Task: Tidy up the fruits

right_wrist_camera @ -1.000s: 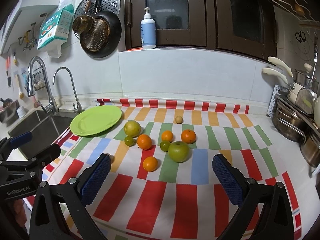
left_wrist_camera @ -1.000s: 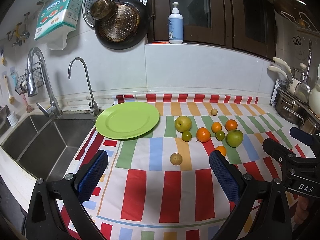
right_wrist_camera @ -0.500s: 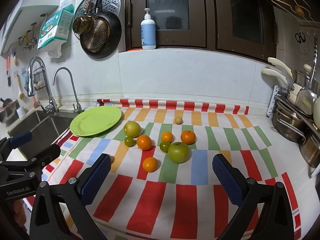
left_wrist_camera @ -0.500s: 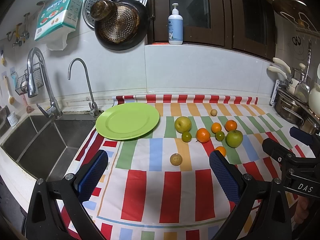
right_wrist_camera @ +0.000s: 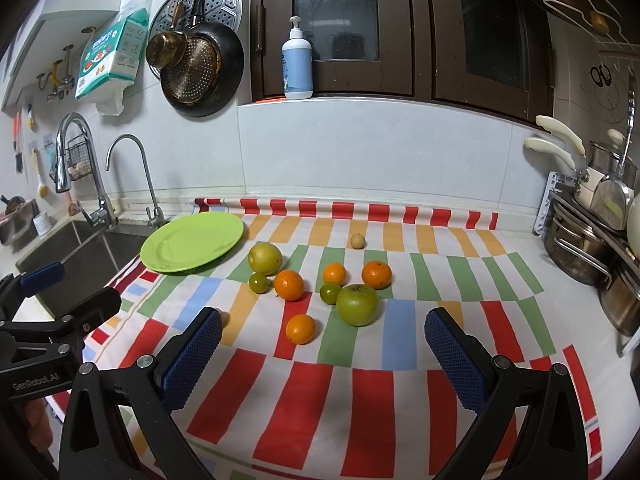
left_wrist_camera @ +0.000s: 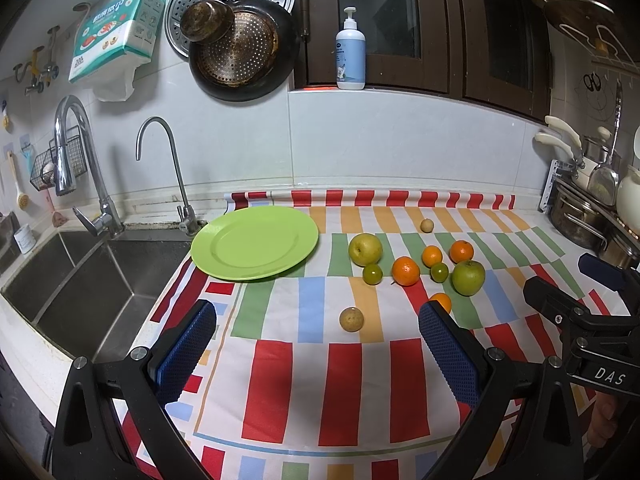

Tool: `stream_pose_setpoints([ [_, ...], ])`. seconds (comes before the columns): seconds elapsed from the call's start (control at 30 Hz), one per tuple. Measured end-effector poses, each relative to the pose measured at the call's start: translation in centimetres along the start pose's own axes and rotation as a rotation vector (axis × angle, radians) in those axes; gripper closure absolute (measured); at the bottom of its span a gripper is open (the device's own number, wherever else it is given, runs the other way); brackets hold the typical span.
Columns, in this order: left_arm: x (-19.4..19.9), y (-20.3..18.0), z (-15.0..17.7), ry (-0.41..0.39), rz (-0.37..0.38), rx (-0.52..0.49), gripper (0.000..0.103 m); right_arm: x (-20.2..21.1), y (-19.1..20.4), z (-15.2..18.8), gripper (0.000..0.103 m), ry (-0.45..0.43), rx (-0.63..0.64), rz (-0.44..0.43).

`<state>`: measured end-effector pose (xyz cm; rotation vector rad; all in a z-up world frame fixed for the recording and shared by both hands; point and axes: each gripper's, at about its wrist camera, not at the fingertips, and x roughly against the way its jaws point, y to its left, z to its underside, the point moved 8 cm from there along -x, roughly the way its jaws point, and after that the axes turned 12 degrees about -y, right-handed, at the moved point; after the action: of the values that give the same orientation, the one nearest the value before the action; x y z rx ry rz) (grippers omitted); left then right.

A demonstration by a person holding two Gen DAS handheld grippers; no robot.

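Note:
A bare green plate [left_wrist_camera: 256,242] [right_wrist_camera: 192,242] lies on the striped cloth by the sink. To its right are loose fruits: a yellow pear [left_wrist_camera: 365,249] [right_wrist_camera: 265,258], a green apple [left_wrist_camera: 468,277] [right_wrist_camera: 357,305], several oranges [left_wrist_camera: 405,271] [right_wrist_camera: 289,285], two small green citrus [left_wrist_camera: 372,274] [right_wrist_camera: 330,293] and two small tan fruits [left_wrist_camera: 351,319] [right_wrist_camera: 357,241]. My left gripper [left_wrist_camera: 316,350] hangs open above the cloth's front, short of the near tan fruit. My right gripper [right_wrist_camera: 324,360] is open too, just before the nearest orange [right_wrist_camera: 300,329]. Neither holds anything.
A steel sink [left_wrist_camera: 80,280] with two taps lies left of the cloth. Pots and a dish rack [right_wrist_camera: 592,248] crowd the right end of the counter. Pans hang on the tiled wall, and a pump bottle [right_wrist_camera: 297,66] stands on the window ledge.

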<state>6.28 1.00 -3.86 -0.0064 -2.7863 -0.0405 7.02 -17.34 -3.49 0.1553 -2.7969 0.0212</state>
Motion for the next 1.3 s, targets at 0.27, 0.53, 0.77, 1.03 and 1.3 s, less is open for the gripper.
stream_pose_setpoints([
  [0.27,0.0,-0.2,0.0,0.005,0.002,0.003,0.000,0.0,0.1,0.1,0.001,0.000,0.000,-0.002],
  [0.53,-0.7,-0.5,0.4,0.029,0.018,0.008,0.000,-0.4,0.2,0.4,0.001,0.018,0.000,-0.016],
  [0.77,-2.3,-0.4,1.6,0.069,0.011,-0.005,0.000,-1.9,0.5,1.1,0.001,0.062,0.009,-0.039],
  [1.03,-5.0,-1.1,3.2,0.117,0.080,-0.056,0.010,-5.1,1.4,2.3,0.001,0.105,0.051,-0.080],
  [1.3,-8.8,-2.3,5.3,0.199,0.158,-0.070,0.032,-8.6,1.6,5.0,0.023,0.203,0.043,-0.121],
])
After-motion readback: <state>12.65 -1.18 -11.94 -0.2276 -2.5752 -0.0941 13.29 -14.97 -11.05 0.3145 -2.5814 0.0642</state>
